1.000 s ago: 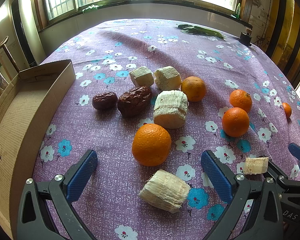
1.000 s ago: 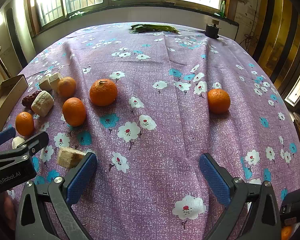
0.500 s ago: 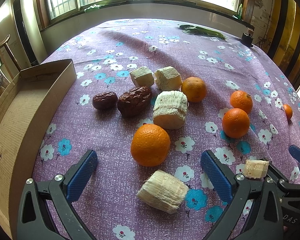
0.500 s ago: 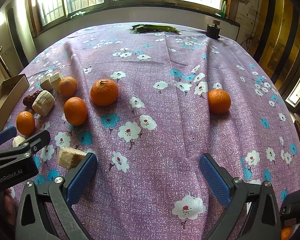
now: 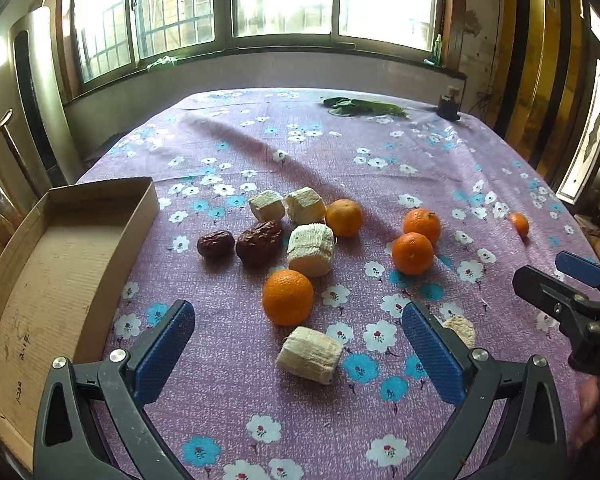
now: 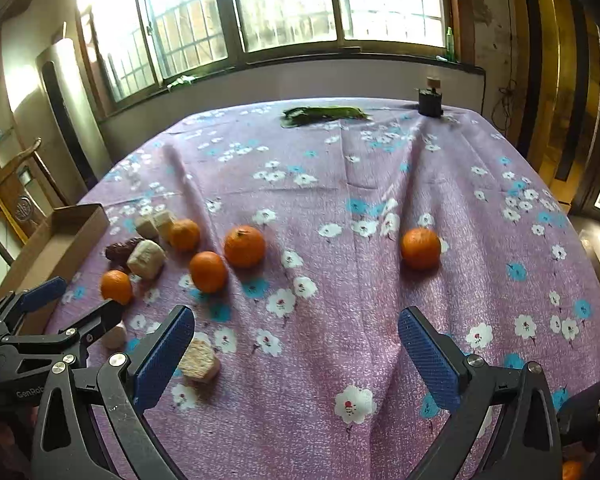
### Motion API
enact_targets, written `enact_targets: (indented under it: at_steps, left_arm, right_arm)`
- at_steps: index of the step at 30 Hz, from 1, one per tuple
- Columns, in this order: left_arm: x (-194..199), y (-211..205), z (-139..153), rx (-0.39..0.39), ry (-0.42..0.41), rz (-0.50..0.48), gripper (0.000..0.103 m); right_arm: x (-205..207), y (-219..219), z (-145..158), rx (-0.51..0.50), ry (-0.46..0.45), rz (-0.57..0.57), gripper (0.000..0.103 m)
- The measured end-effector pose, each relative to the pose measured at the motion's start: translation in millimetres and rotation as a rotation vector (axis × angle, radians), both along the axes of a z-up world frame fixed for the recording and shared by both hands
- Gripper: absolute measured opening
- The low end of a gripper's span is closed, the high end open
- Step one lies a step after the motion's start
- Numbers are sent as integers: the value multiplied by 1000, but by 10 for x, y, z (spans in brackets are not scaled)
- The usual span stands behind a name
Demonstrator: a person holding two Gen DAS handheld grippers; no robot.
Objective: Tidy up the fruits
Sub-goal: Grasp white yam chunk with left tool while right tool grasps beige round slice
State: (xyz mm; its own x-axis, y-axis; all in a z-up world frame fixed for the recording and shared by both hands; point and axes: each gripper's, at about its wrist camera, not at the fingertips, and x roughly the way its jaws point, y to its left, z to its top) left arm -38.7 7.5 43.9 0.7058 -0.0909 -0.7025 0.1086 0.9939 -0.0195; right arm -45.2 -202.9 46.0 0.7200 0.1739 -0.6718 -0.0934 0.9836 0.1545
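Note:
Several oranges lie on the purple flowered tablecloth; the nearest orange [image 5: 287, 296] sits just beyond my open left gripper [image 5: 298, 346]. A pale sugarcane chunk [image 5: 310, 355] lies between its blue pads. Two dark red dates [image 5: 259, 241] and more pale chunks [image 5: 311, 249] sit behind. A small chunk [image 5: 462, 330] rests by the right pad. In the right wrist view, my right gripper [image 6: 296, 354] stands open and empty over bare cloth. A lone orange [image 6: 420, 248] lies ahead to the right, two oranges [image 6: 244, 246] to the left, and a pale chunk [image 6: 199, 360] next to its left pad.
An open, empty cardboard box [image 5: 52, 264] stands at the table's left edge. Green leaves [image 5: 362, 107] and a small dark jar [image 5: 448, 106] sit at the far edge by the windows. A wooden chair [image 6: 12, 196] is off to the left. The right gripper [image 5: 576, 300] shows at the left view's right side.
Both grippers have risen and pulled back, so the table looks farther away and more of the windows shows. The fruit has not moved. Both stay open.

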Motion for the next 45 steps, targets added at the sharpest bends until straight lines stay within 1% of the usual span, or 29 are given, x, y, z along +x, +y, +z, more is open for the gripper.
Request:
enact_targets:
  at_steps: [3,6,8,12,15,20,24,27,28,30,33,35,38,41,45]
  left_arm:
    - [-54,82,48,-9,-27,8,103]
    - [-76,181,85,-10,-50,30,103]
    - [-88,240,89,-23,-49,37,103]
    - [-103,353,69,-44,-45,55,103]
    - [-110,367,47,-44,-31,72,103]
    - [-196,287,42,-31,-45,44,103]
    - [-221,248,-26,-35,-22,-2,103]
    - [-186,268,-36,-57,5,1,103]
    - [-190,271,-23,-62,5,-4,103]
    - [-222,271,14,-45,-13,-4,103]
    - [-255,296,16,-28,-31,-3,103]
    - [-218,323,-38,-30,-6,0,103]
    - [-120,388,-128,-62,54,7,103]
    - [-56,408,-167,-75,79,10,103]
    - [6,375,-205,-61,92,19,103]
  right_arm:
    - [-5,7,32,46,2,7,103]
    - [8,32,27,52,9,15,103]
    - [-20,40,49,50,-10,18,103]
    - [-56,64,93,84,-42,47,103]
    - [-49,130,96,49,-44,62,103]
    - [-28,203,57,-13,-38,81,103]
    - [-10,228,5,-39,-23,78,103]
    - [-51,267,-7,-62,-28,93,103]
    - [-56,281,-9,-74,-30,96,103]
    - [-55,302,-19,-98,-31,100,103]
    - [-40,313,-26,-99,-25,97,103]
    - [-52,316,-42,-98,-14,99,103]
    - [-104,315,-73,-122,-1,95,103]
    - [-172,291,-106,-116,12,106,102]
    - [-178,305,-167,-106,40,132,94]
